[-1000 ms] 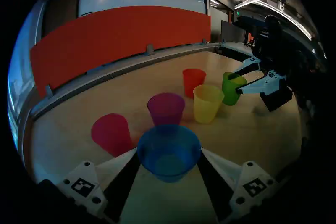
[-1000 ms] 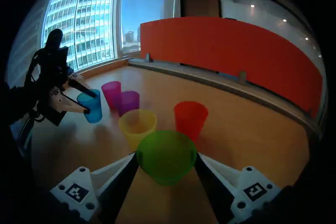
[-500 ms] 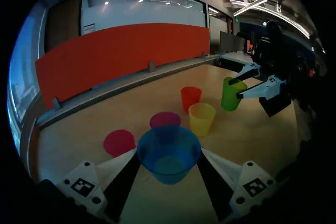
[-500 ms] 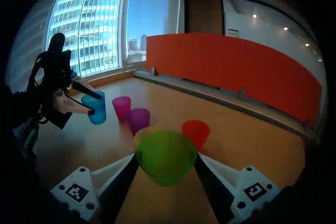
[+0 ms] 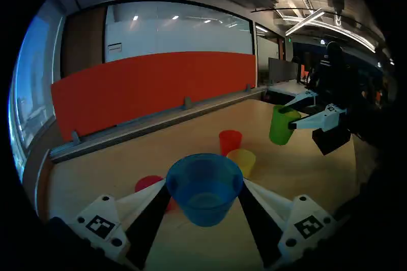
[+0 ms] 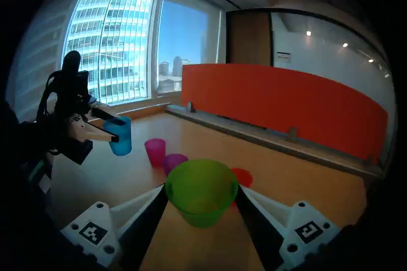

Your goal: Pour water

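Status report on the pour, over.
Left gripper shut on blue cup. Right gripper shut on green cup. Both cups apart, above table. Nothing between them.

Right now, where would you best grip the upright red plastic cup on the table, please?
Probably across its side wall just under the rim, jaws level: the red plastic cup stands upright and narrows downward. Approach from its left in the left gripper view; the yellow plastic cup crowds its front.

Blue cup (image 5: 204, 189), green cup (image 6: 202, 197), red cup (image 5: 230, 141), yellow cup (image 5: 243, 159), pink cup (image 6: 155, 151), purple cup (image 6: 174, 160). L gripper (image 5: 204, 185), R gripper (image 6: 202, 189): white, b/w square markers. Desk (image 5: 127, 164) light wood.
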`<control>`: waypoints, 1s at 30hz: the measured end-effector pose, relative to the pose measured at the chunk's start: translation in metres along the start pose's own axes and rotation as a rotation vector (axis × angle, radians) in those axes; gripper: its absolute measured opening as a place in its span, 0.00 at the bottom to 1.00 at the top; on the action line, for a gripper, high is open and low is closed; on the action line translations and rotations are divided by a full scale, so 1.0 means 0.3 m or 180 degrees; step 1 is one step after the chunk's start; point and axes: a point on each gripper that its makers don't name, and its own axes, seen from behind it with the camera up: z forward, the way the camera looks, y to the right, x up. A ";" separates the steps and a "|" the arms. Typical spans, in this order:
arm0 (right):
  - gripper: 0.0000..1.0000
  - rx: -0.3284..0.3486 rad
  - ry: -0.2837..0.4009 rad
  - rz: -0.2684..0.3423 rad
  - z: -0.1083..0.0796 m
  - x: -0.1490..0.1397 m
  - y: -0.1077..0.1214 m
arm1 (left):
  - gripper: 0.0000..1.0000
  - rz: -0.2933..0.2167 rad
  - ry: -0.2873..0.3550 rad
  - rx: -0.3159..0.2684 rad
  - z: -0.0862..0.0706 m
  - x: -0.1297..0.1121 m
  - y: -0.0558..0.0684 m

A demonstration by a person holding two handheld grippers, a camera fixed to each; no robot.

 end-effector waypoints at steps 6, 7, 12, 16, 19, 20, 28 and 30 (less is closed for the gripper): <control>0.93 -0.0012 0.0142 -0.0004 -0.020 0.044 -0.003 | 0.86 -0.0051 0.0165 0.0036 -0.032 0.054 -0.005; 0.93 -0.0018 0.0163 -0.0002 -0.024 0.051 -0.002 | 0.86 -0.0058 0.0188 0.0043 -0.036 0.061 -0.006; 0.93 -0.0036 0.0261 0.0008 -0.042 0.085 0.002 | 0.86 -0.0091 0.0295 0.0072 -0.056 0.098 -0.003; 0.93 -0.0056 0.0324 -0.0003 -0.054 0.105 0.008 | 0.86 -0.0104 0.0354 0.0058 -0.066 0.117 0.010; 0.93 -0.0072 0.0359 -0.0025 -0.061 0.118 0.011 | 0.86 -0.0092 0.0386 0.0049 -0.072 0.131 0.020; 0.93 -0.0078 0.0372 -0.0033 -0.064 0.124 0.012 | 0.86 -0.0087 0.0396 0.0046 -0.074 0.136 0.023; 0.93 -0.0086 0.0483 -0.0050 -0.080 0.157 0.007 | 0.86 -0.0081 0.0486 0.0012 -0.083 0.168 0.049; 0.93 -0.0094 0.0505 -0.0055 -0.082 0.163 0.007 | 0.86 -0.0082 0.0509 0.0011 -0.084 0.175 0.051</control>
